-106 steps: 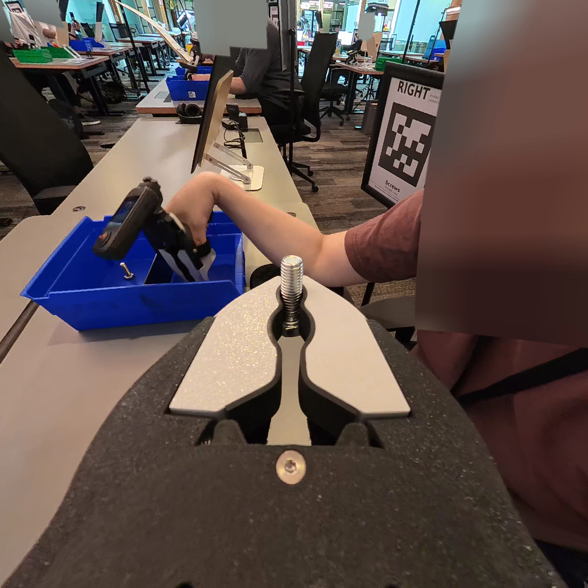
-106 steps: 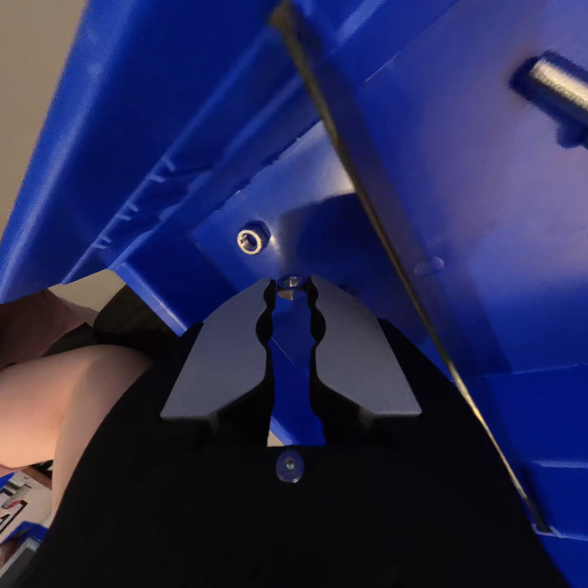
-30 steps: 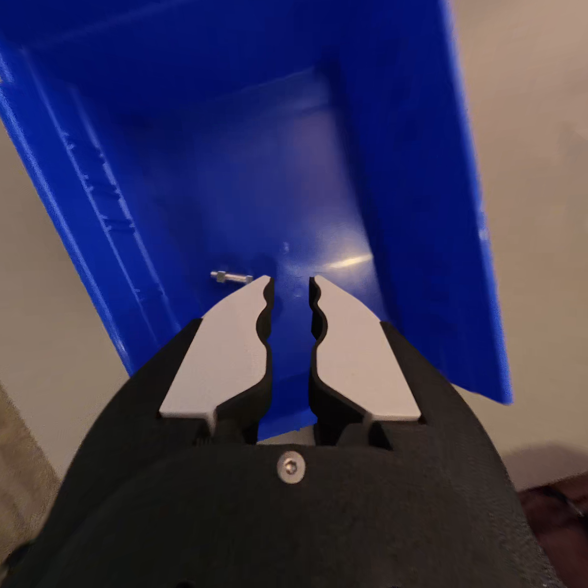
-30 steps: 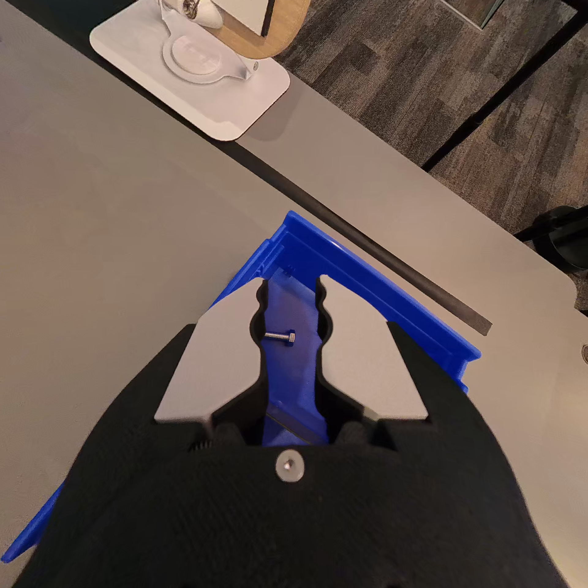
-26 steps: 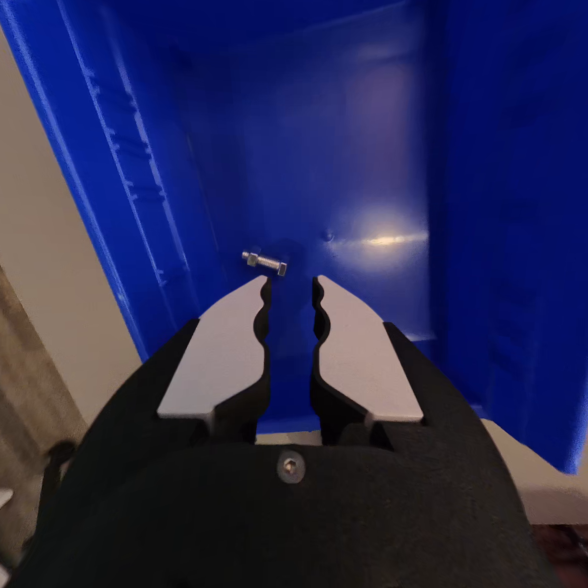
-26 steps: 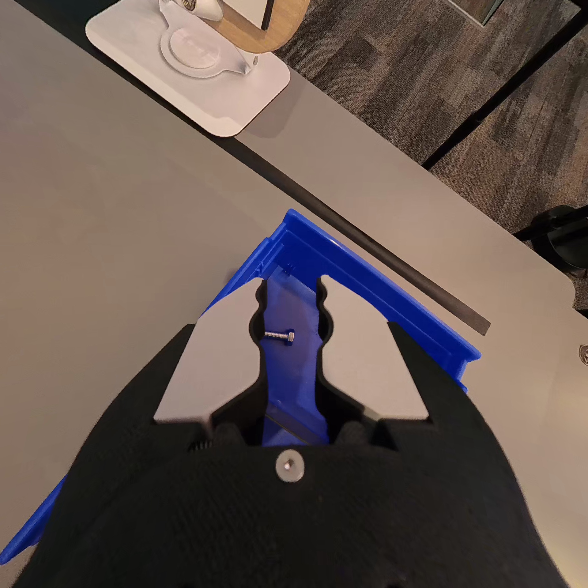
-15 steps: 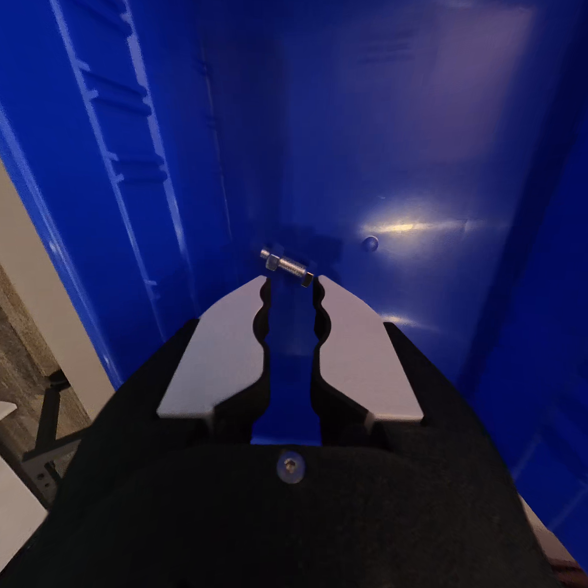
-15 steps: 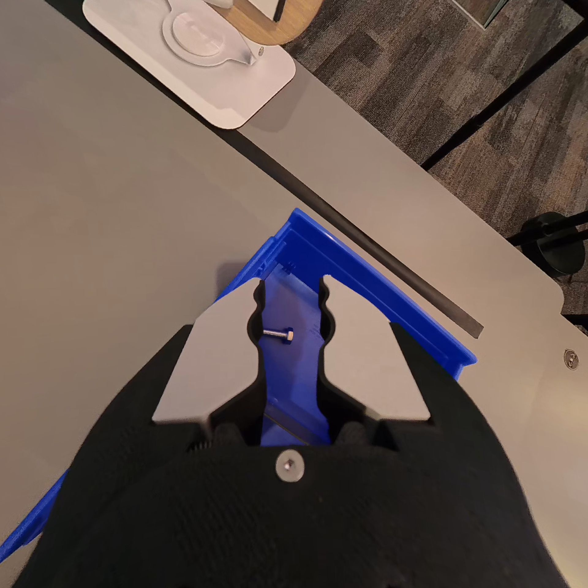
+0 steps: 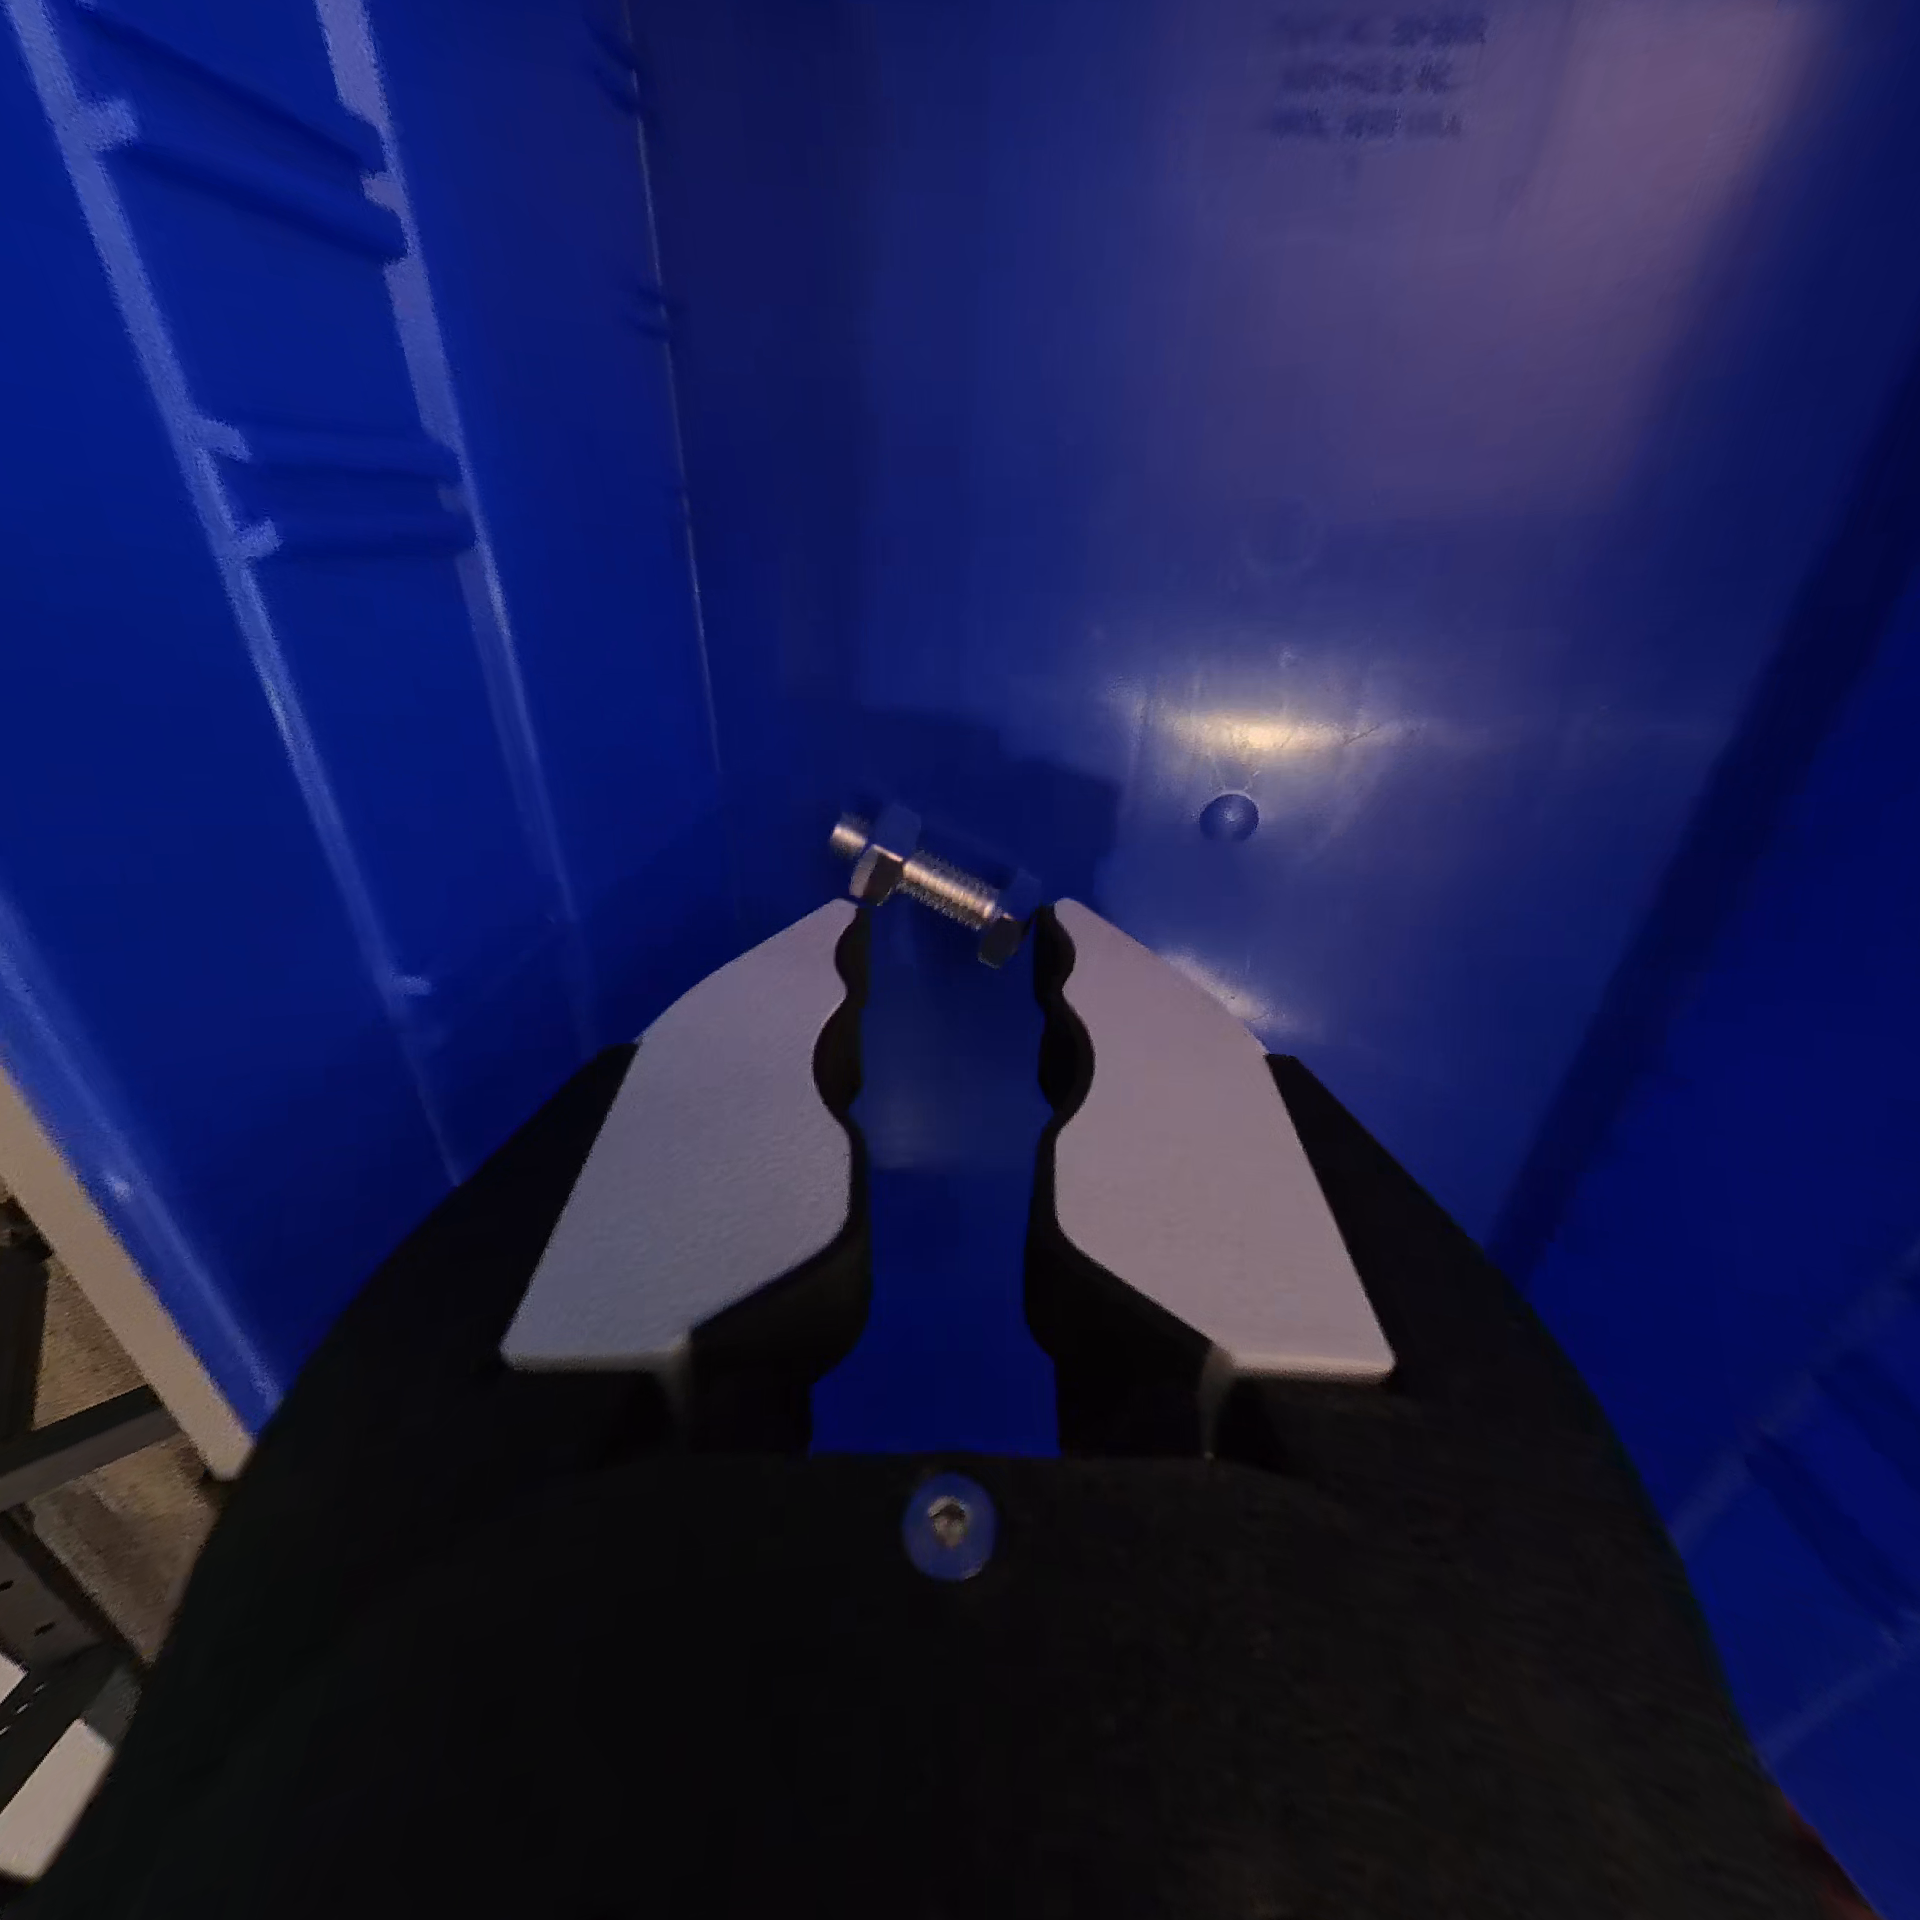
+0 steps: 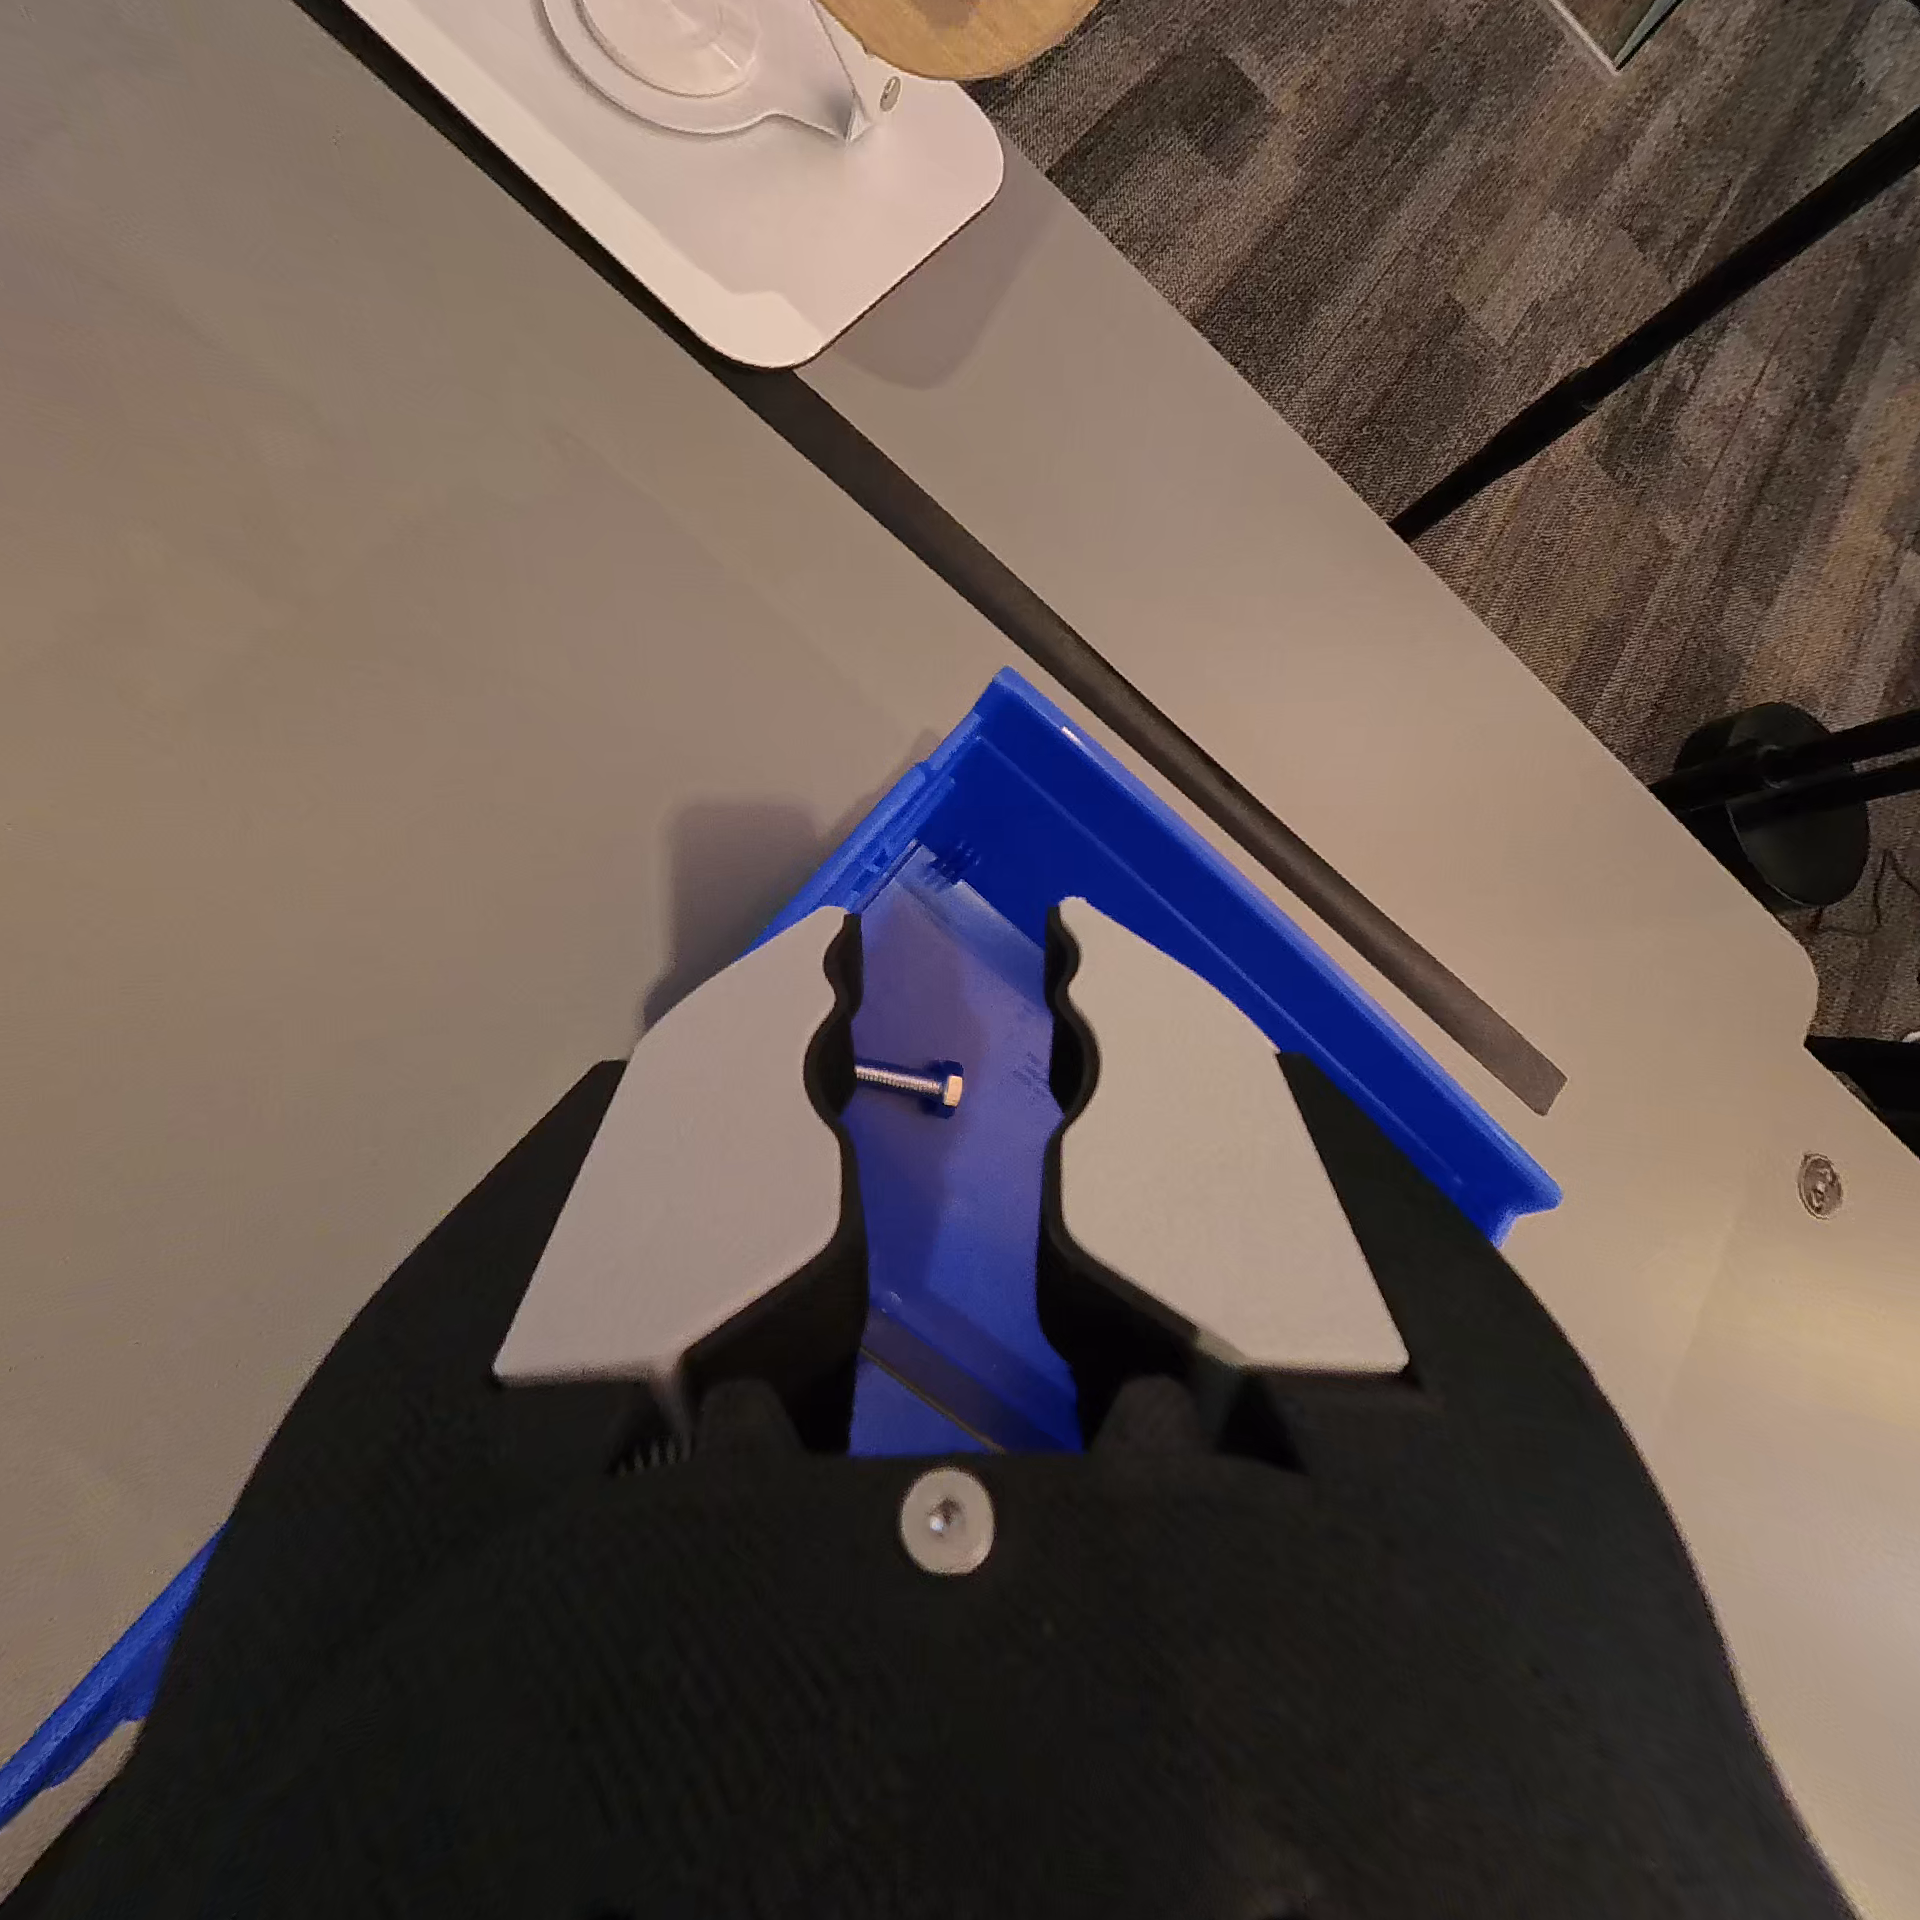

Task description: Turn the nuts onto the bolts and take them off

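In the left wrist view, the left gripper (image 9: pixel 943 914) is seen reaching down into a blue bin (image 9: pixel 1351 416), its jaws parted with a clear gap between them and nothing held. Just beyond the fingertips a bolt (image 9: pixel 930 891) is found lying on the bin floor, crosswise to the fingers and slightly slanted. A nut (image 9: pixel 871 871) is threaded on the bolt near its left end, while the hexagonal head sits at the right end, just beside the tip of the right-hand finger; whether it touches that tip cannot be told. Farther off, a ribbed bin wall is seen at the left.

In the right wrist view, the right gripper (image 10: pixel 951 914) is held well above the blue bin (image 10: pixel 1195 883), jaws likewise apart and empty. A bolt (image 10: pixel 909 1081) is framed in the gap between its fingers, far below on the bin floor. Beyond the bin, a grey table (image 10: pixel 364 520) is seen, and on it, farther away, a white stand base (image 10: pixel 727 156).
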A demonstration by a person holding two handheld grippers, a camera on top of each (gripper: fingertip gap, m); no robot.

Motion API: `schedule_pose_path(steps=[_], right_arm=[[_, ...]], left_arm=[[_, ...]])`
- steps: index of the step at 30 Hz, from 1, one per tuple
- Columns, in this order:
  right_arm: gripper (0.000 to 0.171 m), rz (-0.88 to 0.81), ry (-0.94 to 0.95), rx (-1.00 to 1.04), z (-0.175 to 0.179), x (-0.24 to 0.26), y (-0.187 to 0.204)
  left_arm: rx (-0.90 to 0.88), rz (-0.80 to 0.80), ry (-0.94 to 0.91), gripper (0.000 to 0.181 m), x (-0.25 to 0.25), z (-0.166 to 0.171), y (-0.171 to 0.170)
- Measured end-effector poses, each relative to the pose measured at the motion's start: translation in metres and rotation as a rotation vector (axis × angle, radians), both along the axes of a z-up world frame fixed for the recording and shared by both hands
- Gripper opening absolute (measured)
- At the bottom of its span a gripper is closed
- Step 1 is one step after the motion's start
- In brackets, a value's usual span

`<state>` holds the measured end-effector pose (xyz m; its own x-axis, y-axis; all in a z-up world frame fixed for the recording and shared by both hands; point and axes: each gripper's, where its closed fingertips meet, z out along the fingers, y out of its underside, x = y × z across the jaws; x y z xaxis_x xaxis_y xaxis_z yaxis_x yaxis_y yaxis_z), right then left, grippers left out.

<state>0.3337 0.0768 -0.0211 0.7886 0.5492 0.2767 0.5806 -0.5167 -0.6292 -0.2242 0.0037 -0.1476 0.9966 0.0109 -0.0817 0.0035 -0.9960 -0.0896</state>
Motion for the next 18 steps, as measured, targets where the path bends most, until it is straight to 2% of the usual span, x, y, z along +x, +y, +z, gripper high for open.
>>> schedule_pose_path(steps=[18], right_arm=[[0.034,0.007,-0.044,-0.006,-0.005,-0.005,0.0]], left_arm=[[0.082,-0.013,0.026,0.031,-0.002,-0.003,0.023]])
